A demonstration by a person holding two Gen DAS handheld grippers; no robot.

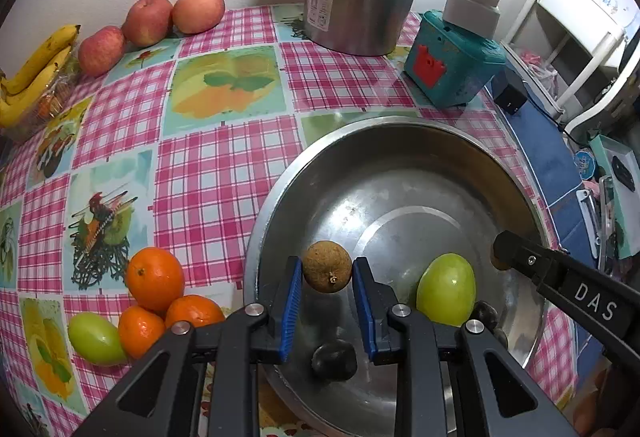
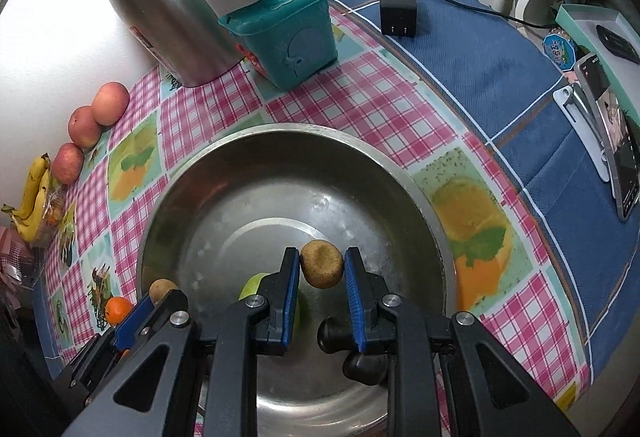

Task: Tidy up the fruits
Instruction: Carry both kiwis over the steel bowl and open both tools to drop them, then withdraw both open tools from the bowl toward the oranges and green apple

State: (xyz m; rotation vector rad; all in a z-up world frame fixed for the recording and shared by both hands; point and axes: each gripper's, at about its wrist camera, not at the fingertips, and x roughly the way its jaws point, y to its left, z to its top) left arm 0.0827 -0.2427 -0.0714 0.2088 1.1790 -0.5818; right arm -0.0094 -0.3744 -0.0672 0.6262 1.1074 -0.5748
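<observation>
I am holding both grippers over the steel basin [image 1: 400,141], low in each frame. My left gripper [image 1: 327,273] is pinching a brown longan [image 1: 327,272] between its blue pads, and my right gripper [image 2: 322,271] is clamping another longan [image 2: 322,264] likewise. A green fruit [image 1: 446,289] and dark fruits [image 1: 334,360] are lying inside the basin. Oranges [image 1: 154,279] are sitting at lower left, apples [image 1: 148,21] at upper left.
</observation>
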